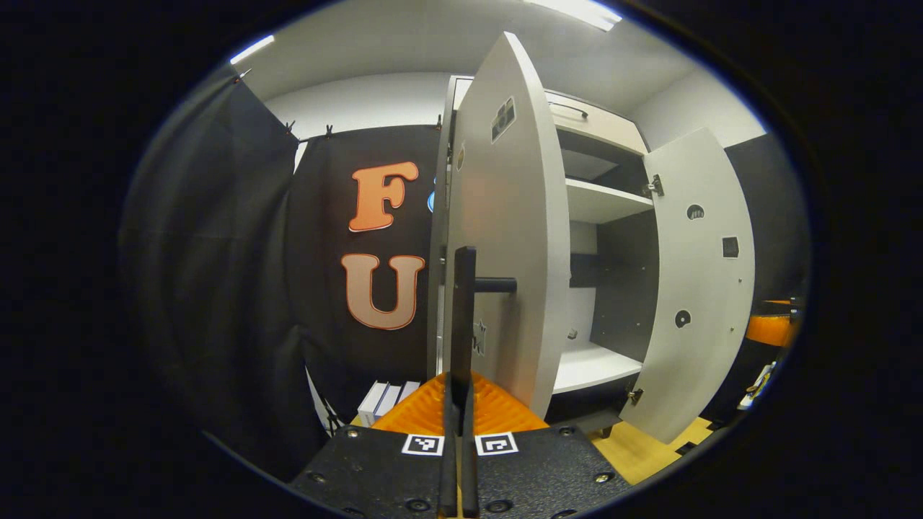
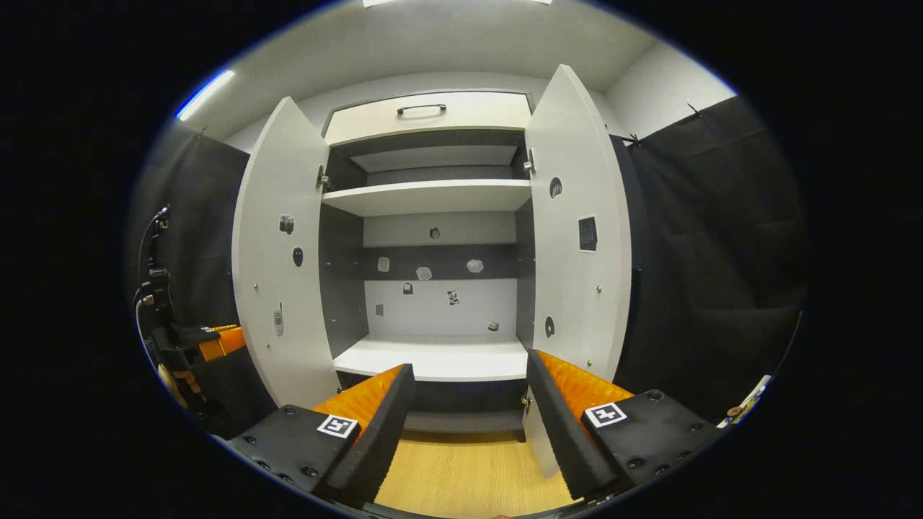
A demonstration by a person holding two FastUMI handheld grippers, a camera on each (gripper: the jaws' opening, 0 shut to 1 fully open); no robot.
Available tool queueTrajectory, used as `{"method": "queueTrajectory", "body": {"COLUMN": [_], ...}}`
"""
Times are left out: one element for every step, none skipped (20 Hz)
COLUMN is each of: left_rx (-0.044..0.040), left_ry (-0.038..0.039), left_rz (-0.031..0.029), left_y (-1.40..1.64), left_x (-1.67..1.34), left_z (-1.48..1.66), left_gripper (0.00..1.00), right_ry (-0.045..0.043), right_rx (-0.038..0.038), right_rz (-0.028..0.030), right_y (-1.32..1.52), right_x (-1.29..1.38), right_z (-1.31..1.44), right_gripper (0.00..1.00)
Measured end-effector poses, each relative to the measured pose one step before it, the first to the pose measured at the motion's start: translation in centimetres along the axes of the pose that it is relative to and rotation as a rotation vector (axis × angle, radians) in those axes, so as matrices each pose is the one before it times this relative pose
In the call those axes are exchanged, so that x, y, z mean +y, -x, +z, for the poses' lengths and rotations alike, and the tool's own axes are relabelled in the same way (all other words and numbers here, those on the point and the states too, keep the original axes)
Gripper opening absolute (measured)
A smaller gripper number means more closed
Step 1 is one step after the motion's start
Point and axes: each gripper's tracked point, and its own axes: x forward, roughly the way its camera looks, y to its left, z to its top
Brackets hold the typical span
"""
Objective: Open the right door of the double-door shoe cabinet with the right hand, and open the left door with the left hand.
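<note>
The white double-door shoe cabinet (image 2: 433, 196) stands open, its shelves bare apart from small stickers on the back wall. In the right gripper view the left door (image 2: 281, 252) and the right door (image 2: 577, 231) are both swung wide. My right gripper (image 2: 465, 425) hangs open in front of the bottom shelf, touching nothing. In the left gripper view the left door (image 1: 505, 238) stands edge-on close ahead. Its black bar handle (image 1: 463, 310) runs down between the fingers of my left gripper (image 1: 459, 382), which is shut on it. The right door (image 1: 696, 288) is open farther off.
A closed drawer with a dark handle (image 2: 422, 108) tops the cabinet. Wooden floor (image 2: 469, 468) lies in front. White boxes (image 1: 386, 400) rest on the floor by the black cloth wall (image 1: 216, 288). More cloth (image 2: 714, 274) hangs right of the cabinet.
</note>
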Motion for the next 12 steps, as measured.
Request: {"method": "queueTrajectory", "body": {"left_rx": [0.00030,-0.00011,-0.00081,-0.00279,-0.00009,0.00015,0.00182,0.00019,-0.00048,-0.00144,-0.00175,-0.00144], "left_ry": [0.00157,-0.00256,-0.00392,-0.00219,-0.00082,-0.00017,-0.00055,0.00101,0.00075,-0.00014,-0.00165,-0.00391], "left_rz": [0.00193,0.00346,0.00405,0.00359,0.00262,0.00234,0.00113,0.00156,0.00264,0.00470,0.00555,0.00653], "left_y": [-0.067,0.054,-0.045,0.071,-0.121,0.015,0.001,0.090,-0.067,0.041,-0.096,-0.021], "left_x": [0.105,0.146,0.187,0.174,0.039,0.086,0.066,0.082,0.034,0.136,0.128,0.218], "left_z": [0.003,-0.014,-0.023,0.134,-0.078,0.054,-0.091,0.011,-0.019,0.061,0.002,0.040], "left_gripper": [0.02,0.00,0.02,0.02,0.02,0.04,0.04,0.02,0.02,0.02,0.02,0.02], "right_ry": [0.00041,-0.00048,-0.00125,-0.00086,0.00016,0.00038,-0.00078,0.00009,0.00000,-0.00080,-0.00075,-0.00153], "right_rx": [-0.00259,-0.00170,0.00011,0.00144,0.00122,0.00068,0.00073,0.00054,-0.00018,-0.00101,0.00013,0.00127], "right_rz": [0.00417,0.00226,0.00103,-0.00055,-0.00059,0.00002,0.00085,0.00149,-0.00039,0.00057,0.00102,0.00064], "right_y": [0.001,-0.036,-0.084,0.017,-0.003,-0.047,-0.007,0.051,0.010,0.031,-0.057,0.014], "right_x": [0.224,0.093,0.033,0.071,0.004,0.041,0.058,0.108,0.013,0.084,0.041,0.057], "right_z": [0.033,-0.007,-0.031,-0.070,-0.077,-0.024,-0.056,-0.050,-0.024,-0.007,0.000,-0.041], "right_gripper": [0.98,0.98,0.89,0.89,0.89,0.89,0.89,0.89,0.89,0.89,0.89,0.89]}}
